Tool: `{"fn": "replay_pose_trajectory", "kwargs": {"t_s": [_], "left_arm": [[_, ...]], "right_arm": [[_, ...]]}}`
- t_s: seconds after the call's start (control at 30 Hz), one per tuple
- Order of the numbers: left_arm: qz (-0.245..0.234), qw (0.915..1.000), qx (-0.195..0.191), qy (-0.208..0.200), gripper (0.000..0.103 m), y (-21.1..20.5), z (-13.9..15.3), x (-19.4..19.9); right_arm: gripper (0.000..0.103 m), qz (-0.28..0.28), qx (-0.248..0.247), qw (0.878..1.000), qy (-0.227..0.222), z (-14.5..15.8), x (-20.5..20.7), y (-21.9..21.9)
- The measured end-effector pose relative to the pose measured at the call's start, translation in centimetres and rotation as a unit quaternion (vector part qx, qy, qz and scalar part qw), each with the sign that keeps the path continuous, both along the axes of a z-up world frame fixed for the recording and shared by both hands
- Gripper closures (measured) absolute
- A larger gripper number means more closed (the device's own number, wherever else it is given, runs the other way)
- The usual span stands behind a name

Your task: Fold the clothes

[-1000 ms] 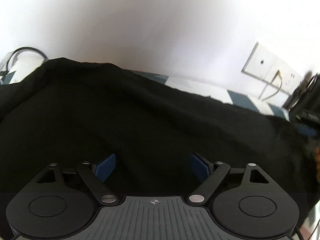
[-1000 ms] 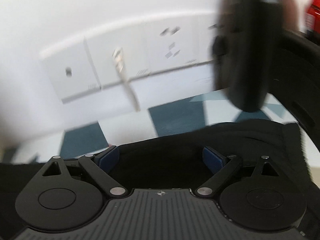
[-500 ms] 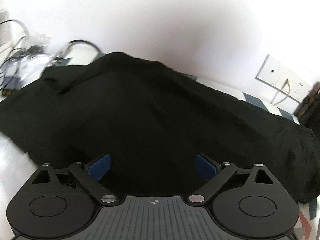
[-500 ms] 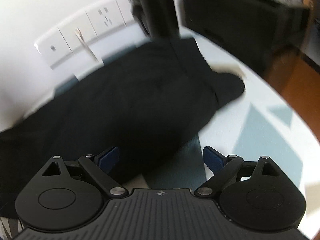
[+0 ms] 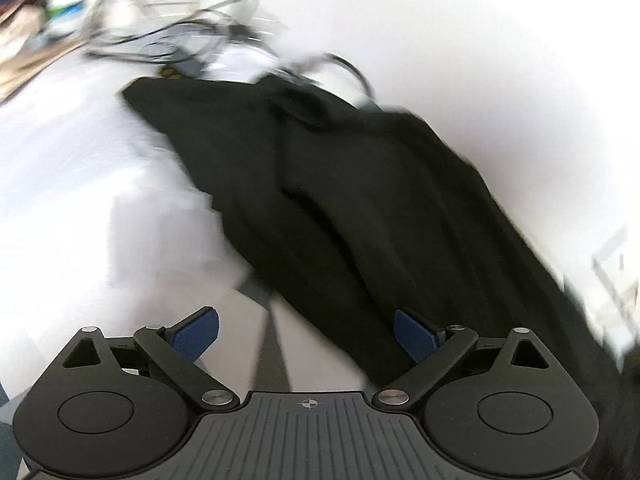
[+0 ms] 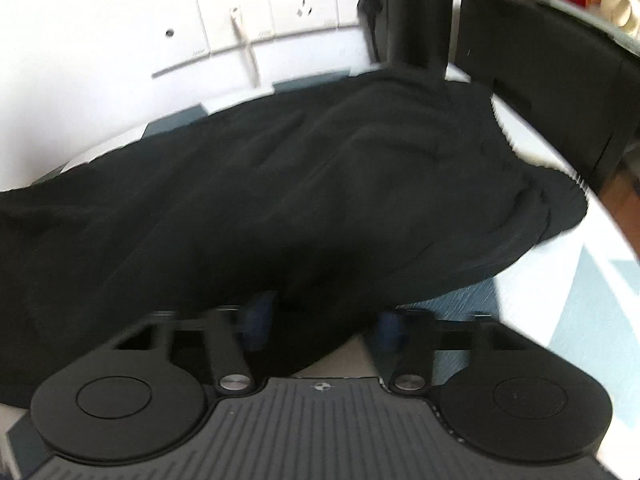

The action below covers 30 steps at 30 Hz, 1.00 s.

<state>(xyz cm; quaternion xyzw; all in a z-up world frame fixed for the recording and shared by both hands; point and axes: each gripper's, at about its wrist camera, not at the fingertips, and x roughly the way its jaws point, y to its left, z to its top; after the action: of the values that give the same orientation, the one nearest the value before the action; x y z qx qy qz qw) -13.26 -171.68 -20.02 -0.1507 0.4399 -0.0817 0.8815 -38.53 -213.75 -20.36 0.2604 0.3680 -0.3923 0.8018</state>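
Note:
A black garment (image 5: 360,200) lies spread along the patterned table, running diagonally from the far left to the near right in the left wrist view. My left gripper (image 5: 306,334) is open above the table at the garment's near edge. Its right pad (image 5: 416,336) is over the cloth and its left pad (image 5: 196,332) is over bare table. In the right wrist view the garment (image 6: 280,200) fills the middle. My right gripper (image 6: 324,322) is closing, with the garment's near edge bulging between its blurred blue pads. A little table still shows beside the right pad.
Tangled cables (image 5: 192,36) lie beyond the garment's far left end. Wall sockets (image 6: 304,4) line the wall behind the table. A black post (image 6: 420,12) and a black box (image 6: 540,80) stand at the garment's far right. White and teal table (image 6: 560,300) shows at the right.
The left view has swung left and rolled, bringing the garment's far end and the cables into sight. The right gripper has come down onto the garment's near edge and its jaws have narrowed.

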Motion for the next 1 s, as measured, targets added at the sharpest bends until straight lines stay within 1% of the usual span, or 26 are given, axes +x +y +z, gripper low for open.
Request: {"fn": "replay_pose_trajectory", "kwargs": {"t_s": [0.03, 0.1, 0.13, 0.17, 0.3, 0.37, 0.47, 0.6, 0.67, 0.73, 0.77, 0.8, 0.83, 0.87, 0.9, 1.0], "left_arm": [[0.016, 0.9998, -0.008, -0.003, 0.009, 0.7, 0.0, 0.5], [0.047, 0.9987, -0.015, -0.016, 0.011, 2.1, 0.2, 1.6], [0.064, 0.9976, -0.017, -0.022, 0.012, 2.8, 0.2, 2.2], [0.082, 0.9961, -0.018, -0.027, 0.014, 3.3, 0.3, 3.0], [0.136, 0.9891, -0.049, -0.031, 0.027, 5.7, 0.3, 6.4], [0.157, 0.9858, -0.044, -0.038, 0.034, 6.6, 0.3, 7.9], [0.183, 0.9813, -0.043, -0.041, 0.038, 7.6, 0.3, 9.9], [0.212, 0.9756, -0.039, -0.042, 0.038, 8.9, 0.2, 12.6], [0.22, 0.9737, -0.046, -0.039, 0.037, 9.6, -0.4, 13.8], [0.22, 0.9734, -0.055, -0.032, 0.028, 10.0, -1.0, 14.8], [0.22, 0.9736, -0.055, -0.028, 0.026, 9.9, -1.1, 15.2], [0.221, 0.9741, -0.043, -0.027, 0.038, 9.6, -0.9, 15.2], [0.217, 0.9754, -0.029, -0.027, 0.06, 9.3, -0.6, 15.2], [0.2, 0.9792, -0.016, -0.032, 0.097, 8.8, -0.1, 15.0], [0.181, 0.9827, -0.016, -0.038, 0.099, 8.5, 0.4, 14.8], [0.157, 0.9846, -0.013, -0.075, 0.099, 7.8, 1.9, 13.7]], "right_arm": [[0.077, -0.005, -0.001, 1.0, -0.007, 0.1, -0.4, -0.5], [0.083, -0.015, 0.0, 1.0, -0.021, 0.1, -1.0, -1.5], [0.085, -0.022, -0.004, 1.0, -0.021, 0.1, -1.1, -1.9], [0.085, -0.027, -0.01, 0.999, -0.019, 0.0, -1.1, -2.0], [0.084, -0.042, -0.022, 0.999, -0.01, -0.4, -0.7, -1.9], [0.084, -0.041, -0.028, 0.999, -0.003, -0.6, -0.5, -1.5], [0.084, -0.038, -0.035, 0.999, 0.003, -0.6, -0.3, -1.4], [0.084, -0.043, -0.036, 0.998, 0.009, -0.7, 0.0, -1.4], [0.084, -0.046, -0.036, 0.998, 0.01, -0.6, 0.3, -1.6], [0.084, -0.049, -0.038, 0.998, 0.012, -0.6, 0.4, -1.5], [0.084, -0.05, -0.04, 0.998, 0.012, -0.6, 0.4, -1.4], [0.084, -0.051, -0.041, 0.998, 0.012, -0.6, 0.5, -1.4], [0.084, -0.053, -0.042, 0.998, 0.012, -0.7, 0.5, -1.3], [0.084, -0.055, -0.039, 0.998, 0.011, -0.6, 0.6, -1.4], [0.085, -0.059, -0.035, 0.998, 0.009, -0.6, 0.6, -1.6], [0.089, -0.07, -0.013, 0.997, -0.01, -0.4, 0.3, -2.4]]}}
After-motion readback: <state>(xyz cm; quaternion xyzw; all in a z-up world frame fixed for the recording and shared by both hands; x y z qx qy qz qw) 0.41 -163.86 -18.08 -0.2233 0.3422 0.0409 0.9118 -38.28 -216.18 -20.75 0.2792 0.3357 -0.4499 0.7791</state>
